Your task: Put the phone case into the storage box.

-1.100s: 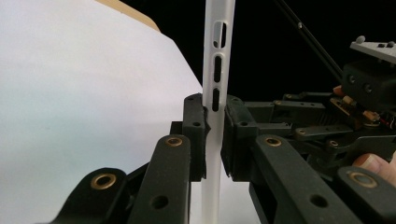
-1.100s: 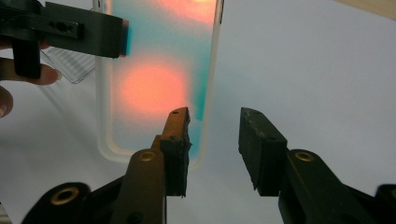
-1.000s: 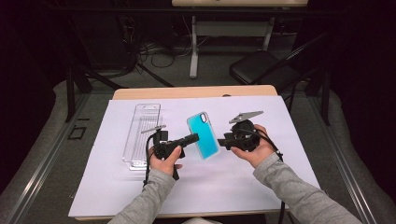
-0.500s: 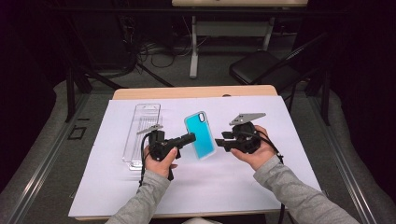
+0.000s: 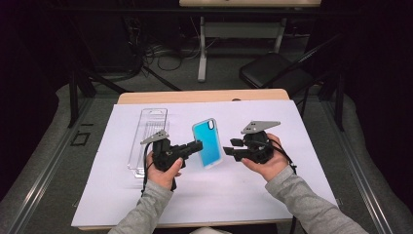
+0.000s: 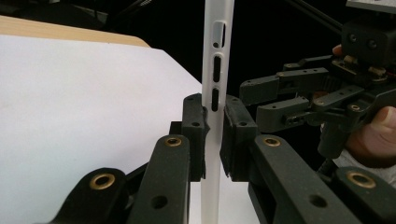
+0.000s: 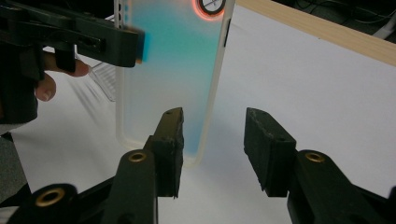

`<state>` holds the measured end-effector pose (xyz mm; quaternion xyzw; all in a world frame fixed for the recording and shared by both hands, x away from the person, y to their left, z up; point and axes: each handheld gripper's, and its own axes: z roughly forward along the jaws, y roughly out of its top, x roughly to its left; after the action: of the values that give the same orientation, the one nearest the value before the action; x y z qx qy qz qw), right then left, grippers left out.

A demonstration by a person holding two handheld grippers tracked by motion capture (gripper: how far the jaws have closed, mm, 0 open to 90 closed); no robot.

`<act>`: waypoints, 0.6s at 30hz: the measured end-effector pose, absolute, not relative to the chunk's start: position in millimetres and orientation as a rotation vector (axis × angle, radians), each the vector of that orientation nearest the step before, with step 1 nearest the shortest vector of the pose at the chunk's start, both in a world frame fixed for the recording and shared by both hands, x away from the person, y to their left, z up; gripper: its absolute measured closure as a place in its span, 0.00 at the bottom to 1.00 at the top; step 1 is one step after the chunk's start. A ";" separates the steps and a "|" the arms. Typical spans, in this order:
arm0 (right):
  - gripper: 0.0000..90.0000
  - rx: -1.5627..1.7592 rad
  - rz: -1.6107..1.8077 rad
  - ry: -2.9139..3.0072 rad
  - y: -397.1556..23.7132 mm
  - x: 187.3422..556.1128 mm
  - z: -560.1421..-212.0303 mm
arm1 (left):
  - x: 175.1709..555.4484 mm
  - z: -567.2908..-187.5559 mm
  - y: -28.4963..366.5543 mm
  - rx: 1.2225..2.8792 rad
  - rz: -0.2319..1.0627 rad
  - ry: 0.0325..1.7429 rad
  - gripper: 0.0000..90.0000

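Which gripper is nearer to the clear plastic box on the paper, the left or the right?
Left. The left gripper is just beside the clear plastic box; the right gripper is beyond the phone case.

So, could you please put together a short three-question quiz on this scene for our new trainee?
1. True or false: the left tool is shut on the edge of the phone case.
2. The right tool is: A) clamped on the case, B) open beside it, C) flat on the table.
3. Fill in: the clear plastic package lies on the white ____.

Key: 1 true; 2 B; 3 sheet.
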<state>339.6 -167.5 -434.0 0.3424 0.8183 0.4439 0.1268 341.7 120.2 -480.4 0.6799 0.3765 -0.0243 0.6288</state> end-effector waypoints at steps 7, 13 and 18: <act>0.60 0.962 1.329 2.347 -168.9 333.9 -433.1 | 336.8 -479.1 124.4 1.591 -0.024 0.822 0.90; 0.59 0.944 1.389 2.308 -172.5 326.3 -430.7 | 335.6 -476.4 128.6 1.588 -0.031 0.810 0.90; 0.59 0.959 1.463 2.284 -175.6 325.1 -431.0 | 335.3 -475.2 131.8 1.580 -0.039 0.804 0.90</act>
<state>325.1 -175.6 -431.0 0.3305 0.7869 0.5040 0.1322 335.3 131.8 -475.2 0.6906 0.3514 -0.0170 0.6319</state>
